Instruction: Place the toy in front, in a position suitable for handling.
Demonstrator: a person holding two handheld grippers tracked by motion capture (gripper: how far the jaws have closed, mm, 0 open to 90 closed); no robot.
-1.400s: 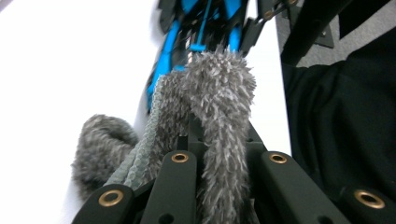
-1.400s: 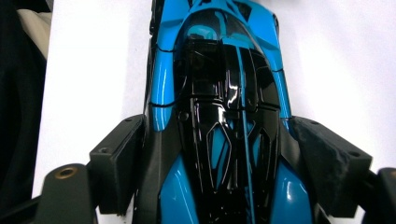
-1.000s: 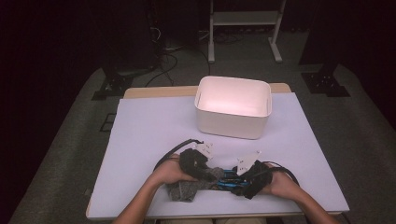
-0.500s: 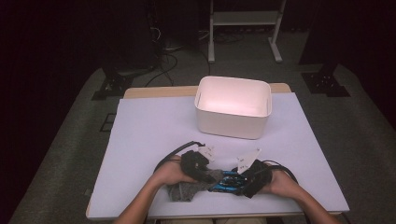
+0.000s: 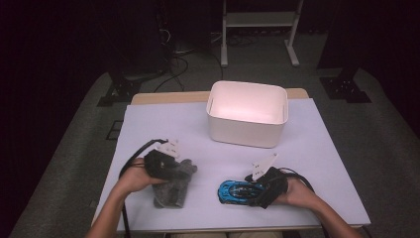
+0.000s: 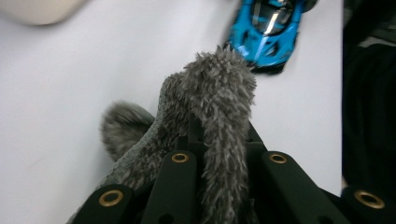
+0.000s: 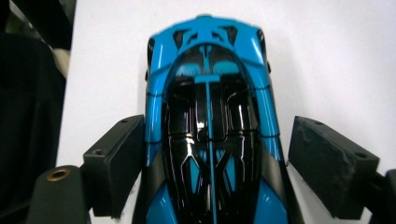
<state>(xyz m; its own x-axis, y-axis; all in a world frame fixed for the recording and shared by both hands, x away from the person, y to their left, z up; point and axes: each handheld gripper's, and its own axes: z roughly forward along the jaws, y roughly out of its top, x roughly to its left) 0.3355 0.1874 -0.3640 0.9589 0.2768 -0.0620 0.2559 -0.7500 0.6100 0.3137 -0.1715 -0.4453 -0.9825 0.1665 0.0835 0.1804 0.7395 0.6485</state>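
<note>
A grey fuzzy cloth (image 5: 171, 196) hangs from my left gripper (image 5: 183, 171), whose jaws are shut on a fold of it; its lower part rests on the table near the front left. In the left gripper view the cloth (image 6: 215, 88) bulges out between the black jaws of that gripper (image 6: 219, 140), with the blue toy car (image 6: 266, 28) beyond it. The blue and black car (image 5: 237, 191) sits on the table at the front right. My right gripper (image 7: 215, 163) straddles the car (image 7: 210, 107). Its jaws have just been opening; the right pad (image 7: 331, 168) stands clear of the car's side.
A white rectangular bin (image 5: 247, 134) stands at the back centre of the white-covered table (image 5: 163, 129). Black cables trail from both grippers toward the front edge. Dark floor and stand legs lie beyond the table.
My left hand has moved left and slightly up with the grey cloth, away from the car. The right hand has stayed at the car.
</note>
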